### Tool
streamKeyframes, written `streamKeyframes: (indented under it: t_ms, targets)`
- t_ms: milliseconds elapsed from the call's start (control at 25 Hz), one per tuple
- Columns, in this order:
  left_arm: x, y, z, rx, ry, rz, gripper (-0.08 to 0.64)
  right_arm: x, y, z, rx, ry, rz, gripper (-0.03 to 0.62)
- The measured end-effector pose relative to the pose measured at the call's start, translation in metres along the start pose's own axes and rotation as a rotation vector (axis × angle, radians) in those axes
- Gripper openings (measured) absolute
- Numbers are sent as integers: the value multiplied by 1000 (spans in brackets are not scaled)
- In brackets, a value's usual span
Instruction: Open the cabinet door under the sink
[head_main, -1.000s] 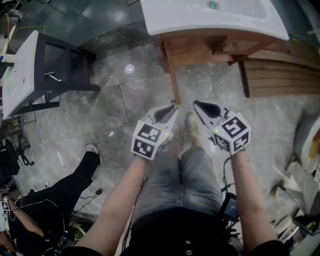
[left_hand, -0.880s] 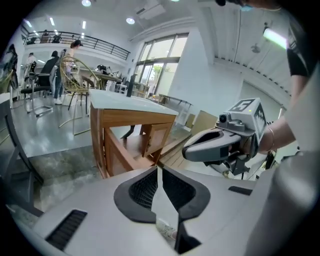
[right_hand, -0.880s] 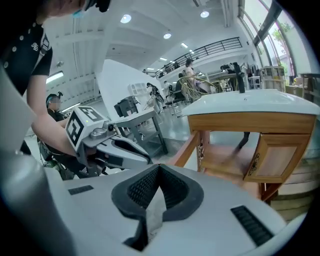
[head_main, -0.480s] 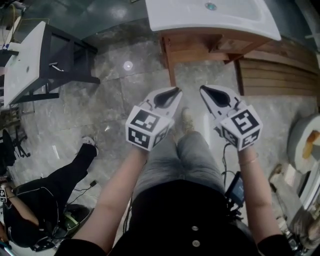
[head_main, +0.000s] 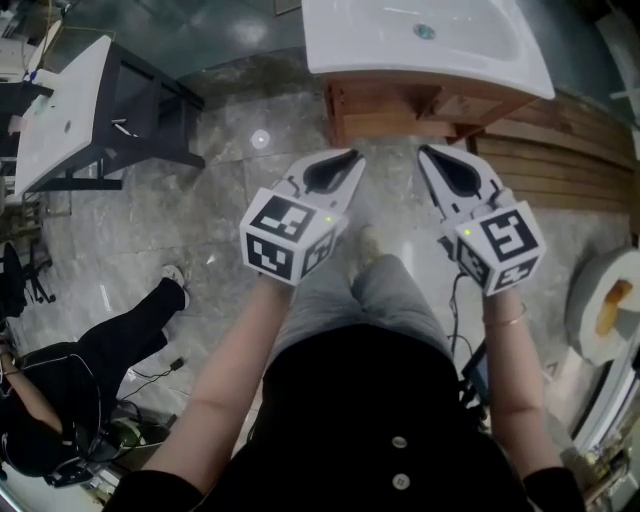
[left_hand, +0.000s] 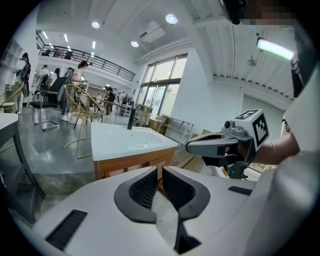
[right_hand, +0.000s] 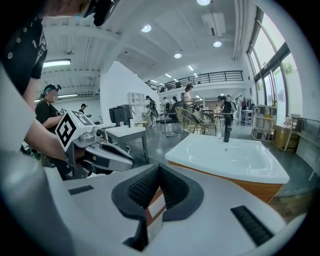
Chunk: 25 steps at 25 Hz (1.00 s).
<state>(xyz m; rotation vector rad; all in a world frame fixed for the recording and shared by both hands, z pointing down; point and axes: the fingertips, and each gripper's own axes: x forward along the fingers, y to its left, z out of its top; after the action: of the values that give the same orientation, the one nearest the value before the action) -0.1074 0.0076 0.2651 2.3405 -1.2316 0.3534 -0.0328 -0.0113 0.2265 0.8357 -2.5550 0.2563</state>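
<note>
Plainly, the left gripper (left_hand: 160, 174) carries nothing; its jaws have just been closing and now stand with only a thin slit between the ribbed pads; the right gripper (right_hand: 159, 170) is clenched on empty air, pad against pad at the tips; both are held side by side, apart from each other, above the person's legs (head_main: 390, 290) and aimed toward the wooden cabinet (head_main: 395, 100); neither touches it; the cabinet stands ahead of them on the grey marble floor (head_main: 230, 190), under the white sink (head_main: 480, 50) with its dark faucet (right_hand: 226, 131); its door cannot be made out clearly; off to the left stands a dark table with a white top (head_main: 65, 120); another person in black (head_main: 70, 390) is low at the head view's left.
</note>
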Motion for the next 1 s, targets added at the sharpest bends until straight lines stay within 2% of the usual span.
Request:
streamKeyframes:
  t_ms: [160,560,1000]
  targets:
    - [5,-3,18,17,-24,7,40,0,-3,16,-22,-14,9,9]
    - [2,4,70,25,-130,55,40,4,-3,50,-6,-57,17,9]
    - [8,-12,104,57,-187,27,40,3,-1,72,-28,-91,30,9]
